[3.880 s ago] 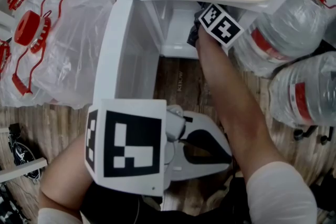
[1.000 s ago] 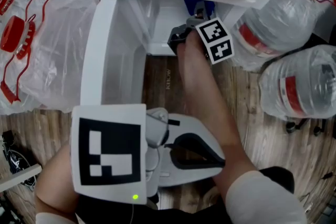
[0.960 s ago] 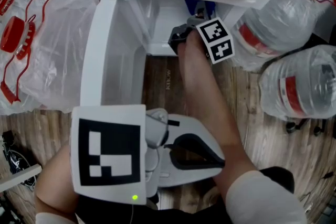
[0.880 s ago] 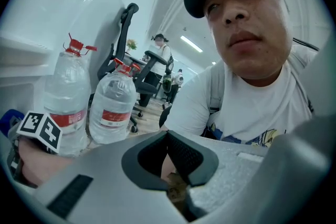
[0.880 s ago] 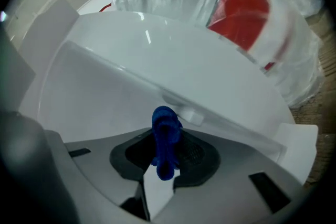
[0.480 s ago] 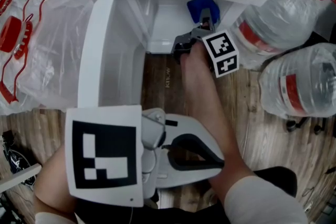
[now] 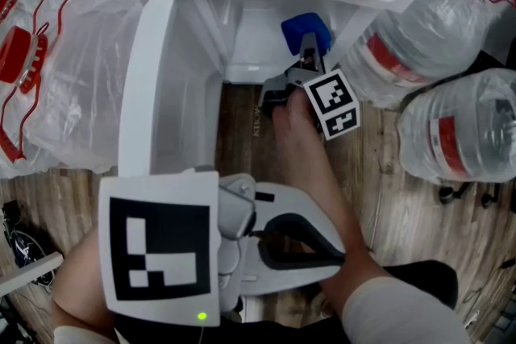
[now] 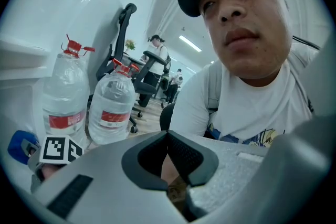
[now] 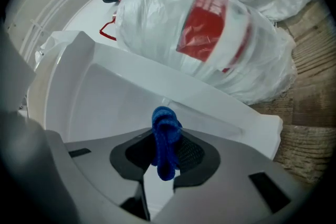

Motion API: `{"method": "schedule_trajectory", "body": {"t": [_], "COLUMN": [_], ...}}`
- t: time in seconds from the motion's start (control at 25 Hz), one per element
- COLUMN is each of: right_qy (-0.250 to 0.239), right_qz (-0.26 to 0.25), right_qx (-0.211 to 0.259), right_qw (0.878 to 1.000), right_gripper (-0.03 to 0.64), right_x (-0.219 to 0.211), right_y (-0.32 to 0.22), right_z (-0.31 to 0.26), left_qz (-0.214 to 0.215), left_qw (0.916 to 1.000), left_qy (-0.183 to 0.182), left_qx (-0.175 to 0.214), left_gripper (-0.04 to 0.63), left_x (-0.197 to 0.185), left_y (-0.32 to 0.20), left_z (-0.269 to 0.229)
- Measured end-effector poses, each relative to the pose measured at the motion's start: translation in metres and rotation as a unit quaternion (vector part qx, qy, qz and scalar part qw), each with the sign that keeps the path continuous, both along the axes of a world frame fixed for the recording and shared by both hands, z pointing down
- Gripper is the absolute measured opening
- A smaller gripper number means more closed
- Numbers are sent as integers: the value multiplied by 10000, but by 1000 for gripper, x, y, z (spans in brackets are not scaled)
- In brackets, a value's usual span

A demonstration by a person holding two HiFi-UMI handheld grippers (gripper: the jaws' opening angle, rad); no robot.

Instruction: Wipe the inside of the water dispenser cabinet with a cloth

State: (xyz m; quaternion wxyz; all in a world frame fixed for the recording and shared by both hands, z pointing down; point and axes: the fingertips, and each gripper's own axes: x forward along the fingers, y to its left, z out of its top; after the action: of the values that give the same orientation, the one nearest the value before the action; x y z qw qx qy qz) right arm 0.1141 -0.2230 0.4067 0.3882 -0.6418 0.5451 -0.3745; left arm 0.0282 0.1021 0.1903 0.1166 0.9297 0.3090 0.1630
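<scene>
A wood-plank floor [image 7: 387, 173] carries the open white cabinet [image 7: 189, 84], with big water bottles [image 7: 419, 36] to its right. Nearest the person, the left gripper [image 7: 339, 252] hangs idle, its jaws closed together on nothing, well back from the work. Farther out, the right gripper [image 7: 309, 54] reaches into the cabinet mouth, clenched on the blue cloth [image 7: 305, 30]. The cloth bunches past its tips toward the white inner wall ahead. I cannot tell whether cloth and wall touch. The next stroke likely needs the right gripper, much the nearer, to press forward.
</scene>
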Motion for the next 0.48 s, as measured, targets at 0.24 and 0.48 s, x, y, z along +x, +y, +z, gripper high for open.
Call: {"method": "schedule_trajectory", "body": {"t": [0.24, 0.48], "right_qy": [-197, -293], "right_qz": [59, 267], "right_qx": [-176, -268], "right_qw": [9996, 9989], "right_gripper": [87, 87], "right_x": [5, 12], "right_y": [-36, -68], "right_z": [25, 32], "left_qz": [-21, -31], "left_qw": [10000, 10000], "left_qy": [-1, -10], "left_qx": [-47, -81], "left_gripper": [3, 3], "left_x": [2, 2], "left_y": [0, -1], "left_z": [-1, -2]}}
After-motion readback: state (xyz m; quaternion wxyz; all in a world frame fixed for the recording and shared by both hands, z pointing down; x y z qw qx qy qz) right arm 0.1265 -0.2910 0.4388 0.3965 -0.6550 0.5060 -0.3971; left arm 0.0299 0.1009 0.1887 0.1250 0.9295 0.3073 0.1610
